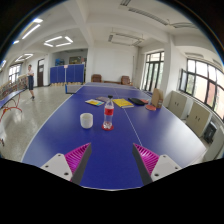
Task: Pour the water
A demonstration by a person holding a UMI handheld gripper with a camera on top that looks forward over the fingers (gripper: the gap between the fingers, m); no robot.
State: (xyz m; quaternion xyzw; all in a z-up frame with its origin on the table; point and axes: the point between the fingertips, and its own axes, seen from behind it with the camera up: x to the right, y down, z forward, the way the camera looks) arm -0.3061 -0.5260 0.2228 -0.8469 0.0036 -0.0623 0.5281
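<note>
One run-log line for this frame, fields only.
phase: approach | gripper: open, empty | clear plastic bottle with red label: upright, beyond fingers on blue table | white cup: beside bottle | pour: not begun

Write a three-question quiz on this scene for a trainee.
1. True or false: the tool holds the bottle.
2. What stands just beside the bottle on the blue table? A) white cup B) kettle C) bowl
3. Fill in: the bottle's cap is ____.

Key: 1 false, the fingers are open and the bottle stands beyond them. 2 A, the cup. 3 red.
</note>
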